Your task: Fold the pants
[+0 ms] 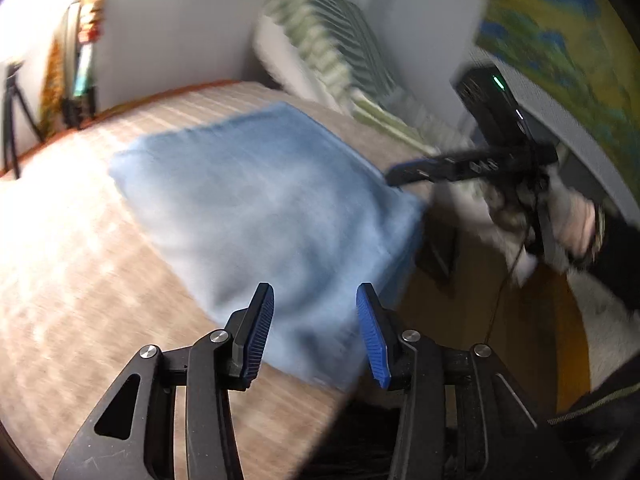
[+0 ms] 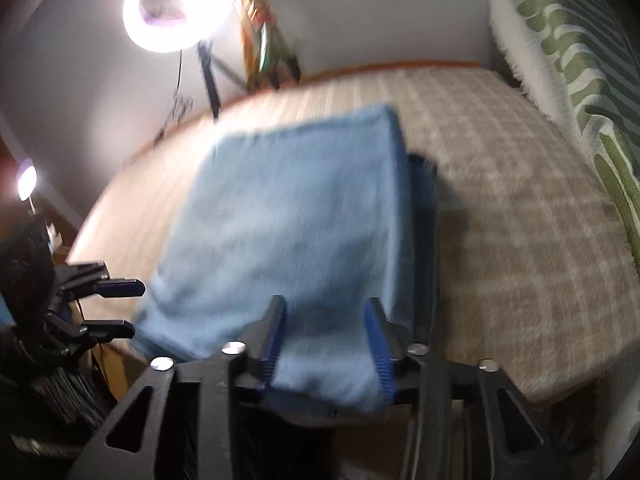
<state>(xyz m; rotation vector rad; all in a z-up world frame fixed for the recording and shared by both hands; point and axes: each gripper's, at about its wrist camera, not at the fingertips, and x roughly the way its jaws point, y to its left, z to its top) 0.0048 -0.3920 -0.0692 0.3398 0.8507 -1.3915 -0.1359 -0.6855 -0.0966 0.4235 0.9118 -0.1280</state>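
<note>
Pants (image 1: 256, 200), folded, lie on a checked bedspread (image 1: 80, 280) beside a striped pillow (image 1: 320, 40).

Both tongs, the left tongs (image 1: 314, 330) and the right tongs (image 2: 326, 346), are black angular frames with round silver screws and ribbed blue pads. At mid-right of the left view, a hand (image 1: 576, 228) wears a dark sleeve (image 1: 618, 256).

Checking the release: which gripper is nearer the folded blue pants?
Right gripper: its open fingers straddle the pants' near edge. Left gripper sits just off their side edge.
</note>
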